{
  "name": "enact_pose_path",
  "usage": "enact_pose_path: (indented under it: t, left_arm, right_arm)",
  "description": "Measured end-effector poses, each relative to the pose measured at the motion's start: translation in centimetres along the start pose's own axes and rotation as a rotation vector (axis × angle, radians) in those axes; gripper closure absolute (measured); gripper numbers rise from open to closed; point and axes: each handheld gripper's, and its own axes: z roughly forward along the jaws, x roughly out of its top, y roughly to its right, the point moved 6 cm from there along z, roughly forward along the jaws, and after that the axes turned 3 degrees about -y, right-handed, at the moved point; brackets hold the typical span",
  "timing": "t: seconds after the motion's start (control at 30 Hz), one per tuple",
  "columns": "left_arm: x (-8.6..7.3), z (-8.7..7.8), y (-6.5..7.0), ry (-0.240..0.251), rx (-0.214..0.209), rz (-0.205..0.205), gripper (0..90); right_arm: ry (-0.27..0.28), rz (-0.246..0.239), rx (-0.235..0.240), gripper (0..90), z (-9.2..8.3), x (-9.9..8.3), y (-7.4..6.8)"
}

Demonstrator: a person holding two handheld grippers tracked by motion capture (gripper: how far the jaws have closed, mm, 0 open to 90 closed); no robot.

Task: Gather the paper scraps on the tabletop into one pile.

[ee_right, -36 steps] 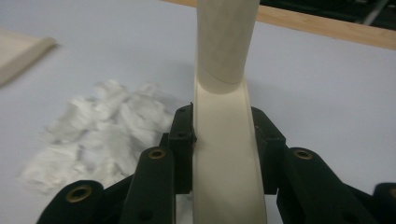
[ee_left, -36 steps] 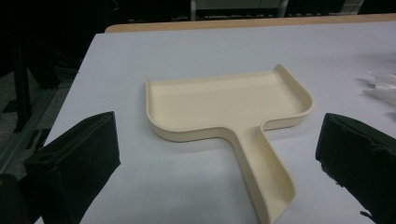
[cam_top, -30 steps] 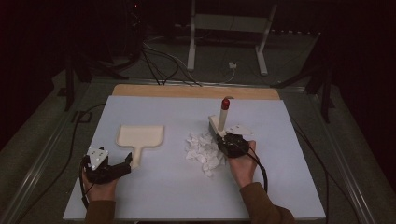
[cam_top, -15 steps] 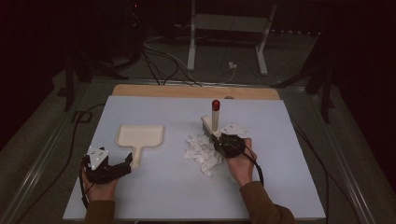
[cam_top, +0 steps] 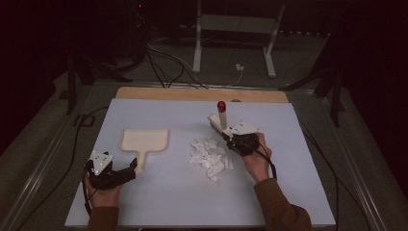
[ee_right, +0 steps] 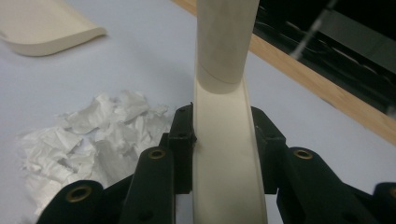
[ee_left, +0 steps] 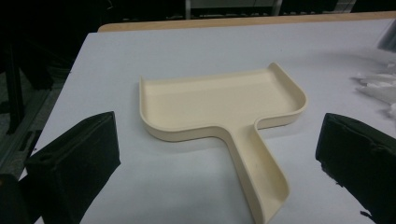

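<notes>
Between the widely parted black jaws of the left hand-held gripper point(ee_left: 219, 186) a cream plastic dustpan point(ee_left: 224, 100) lies flat on the pale blue-grey surface point(ee_left: 187, 51), its handle pointing toward the camera, with white crumpled paper scraps point(ee_left: 380, 86) at the right edge, apart from the pan.

The person wears a brown long sleeve point(cam_top: 281, 207) on the right arm. Both tongs are black: the left tongs point(cam_top: 131, 168) carry a grey three-cornered plate with dark dots and trail a black cable, and the right tongs point(ee_right: 224, 140) show brass-ringed screw holes along angular black arms, with another black cable behind
</notes>
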Motion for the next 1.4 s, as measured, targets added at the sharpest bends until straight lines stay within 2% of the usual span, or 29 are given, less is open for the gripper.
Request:
enact_pose_path:
  t: [0.1, 0.2, 0.3, 0.43, 0.6, 0.77, 1.03, 1.17, 1.4]
  left_arm:
    - [0.0, 0.0, 0.0, -0.001, -0.001, 0.000, 0.4]
    - [0.0, 0.0, 0.0, -0.002, -0.003, 0.001, 0.4]
    - [0.0, 0.1, 0.0, -0.003, -0.004, 0.001, 0.4]
    - [0.0, 0.1, 0.1, -0.004, -0.005, 0.002, 0.4]
    - [0.0, 0.1, 0.1, -0.004, -0.007, 0.001, 0.4]
    - [-0.1, 0.1, 0.0, -0.004, -0.008, 0.000, 0.4]
    - [-0.1, 0.1, 0.1, -0.005, -0.007, 0.000, 0.4]
    - [-0.1, 0.1, 0.0, -0.006, -0.008, 0.001, 0.4]
    - [-0.1, 0.1, 0.0, -0.005, -0.007, 0.000, 0.4]
  right_arm:
    - [0.012, -0.059, 0.037, 67.4, 0.3, 0.3, 0.2]
    - [0.024, -0.086, 0.058, 67.4, 0.6, 0.4, 0.5]
    - [0.025, -0.068, 0.077, 67.5, 1.0, 0.4, 0.8]
    - [0.040, -0.035, 0.126, 67.5, 1.6, 0.1, 1.0]
    - [0.063, -0.035, 0.164, 67.6, 2.2, 0.5, 1.0]
    - [0.094, -0.085, 0.216, 67.6, 2.5, 1.0, 0.4]
    - [0.052, -0.159, 0.311, 67.6, 3.0, 0.1, -0.7]
    - [0.048, -0.166, 0.344, 67.5, 2.7, 0.0, -0.9]
    - [0.047, -0.121, 0.408, 67.5, 2.2, -0.4, -0.9]
